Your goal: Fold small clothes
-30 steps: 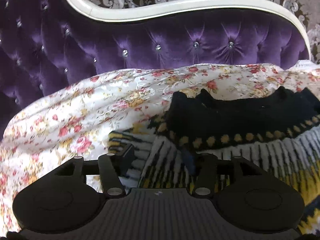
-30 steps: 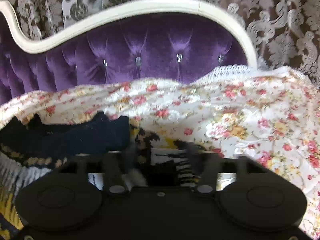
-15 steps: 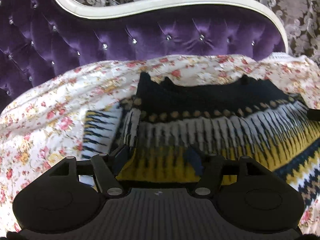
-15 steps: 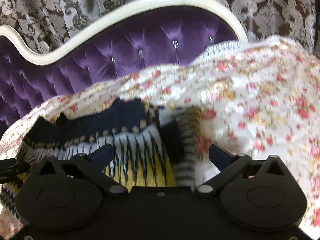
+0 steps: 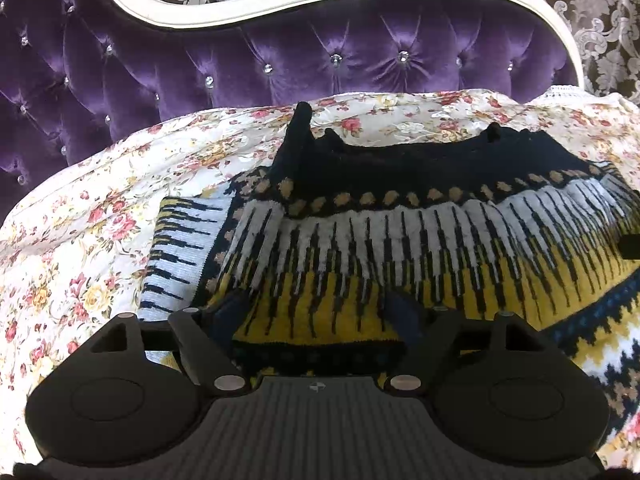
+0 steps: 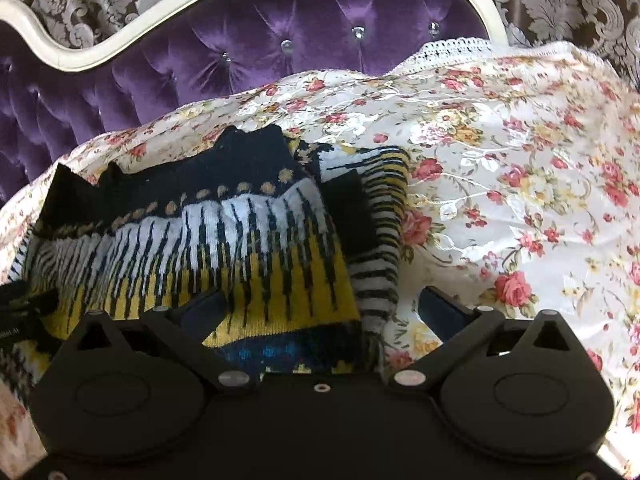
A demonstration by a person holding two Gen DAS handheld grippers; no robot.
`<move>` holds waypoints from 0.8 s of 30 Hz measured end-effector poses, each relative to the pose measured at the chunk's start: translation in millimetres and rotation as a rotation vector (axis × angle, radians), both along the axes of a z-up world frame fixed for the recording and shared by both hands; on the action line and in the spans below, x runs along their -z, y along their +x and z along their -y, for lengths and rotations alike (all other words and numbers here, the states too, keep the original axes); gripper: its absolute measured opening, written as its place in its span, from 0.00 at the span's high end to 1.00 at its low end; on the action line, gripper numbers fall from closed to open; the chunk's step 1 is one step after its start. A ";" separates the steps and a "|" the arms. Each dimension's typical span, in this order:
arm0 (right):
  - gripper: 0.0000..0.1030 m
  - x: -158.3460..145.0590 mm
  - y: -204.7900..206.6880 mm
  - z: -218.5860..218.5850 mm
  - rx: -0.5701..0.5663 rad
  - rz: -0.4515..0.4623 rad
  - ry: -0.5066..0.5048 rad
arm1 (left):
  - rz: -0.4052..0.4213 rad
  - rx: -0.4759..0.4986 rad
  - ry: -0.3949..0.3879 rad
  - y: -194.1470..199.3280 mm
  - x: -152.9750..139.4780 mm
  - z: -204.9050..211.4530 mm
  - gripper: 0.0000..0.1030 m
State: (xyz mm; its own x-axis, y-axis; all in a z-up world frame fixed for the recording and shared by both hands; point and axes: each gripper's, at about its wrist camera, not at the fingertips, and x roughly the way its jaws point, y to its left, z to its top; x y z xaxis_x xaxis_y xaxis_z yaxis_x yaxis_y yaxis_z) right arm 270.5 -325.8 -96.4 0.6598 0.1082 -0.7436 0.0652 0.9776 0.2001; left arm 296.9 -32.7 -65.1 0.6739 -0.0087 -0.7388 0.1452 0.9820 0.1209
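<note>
A knitted sweater (image 5: 400, 240), black at the top with white, yellow and blue patterned bands, lies spread on a floral bedspread (image 5: 80, 240). A striped sleeve (image 5: 180, 248) lies folded at its left side. My left gripper (image 5: 316, 312) is open, its fingers resting over the yellow band near the sweater's left edge. In the right wrist view the sweater (image 6: 224, 240) fills the left half, with a striped sleeve (image 6: 380, 232) folded at its right side. My right gripper (image 6: 320, 304) is wide open, straddling the sweater's right edge.
A purple tufted headboard (image 5: 320, 52) with a cream frame stands behind the bed, also in the right wrist view (image 6: 280, 20). Patterned wallpaper (image 6: 560, 0) is behind it. Bare floral bedspread (image 6: 520, 180) extends to the right of the sweater.
Both grippers have pulled back from the headboard, bringing more of the sweater into view. The right gripper has opened wide, and the sleeves now lie folded inward.
</note>
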 end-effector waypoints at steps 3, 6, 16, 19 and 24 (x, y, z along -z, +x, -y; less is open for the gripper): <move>0.00 1.8 -2.0 -0.5 -0.010 0.017 -0.009 | 0.000 -0.005 -0.002 0.2 -0.8 0.4 0.25; 0.00 2.5 -2.0 0.3 -0.013 0.027 -0.008 | -0.002 -0.008 -0.001 0.6 -1.1 0.0 0.24; 0.00 4.1 -3.6 0.0 -0.030 0.052 -0.019 | -0.017 -0.042 -0.017 12.4 -14.2 -19.5 0.25; 0.00 4.3 -4.1 0.3 -0.032 0.054 -0.018 | -0.011 -0.146 0.011 24.1 -17.0 -44.0 0.25; 0.00 4.0 -3.7 1.1 -0.031 0.050 -0.011 | -0.026 -0.239 0.069 41.7 -20.0 -74.7 0.26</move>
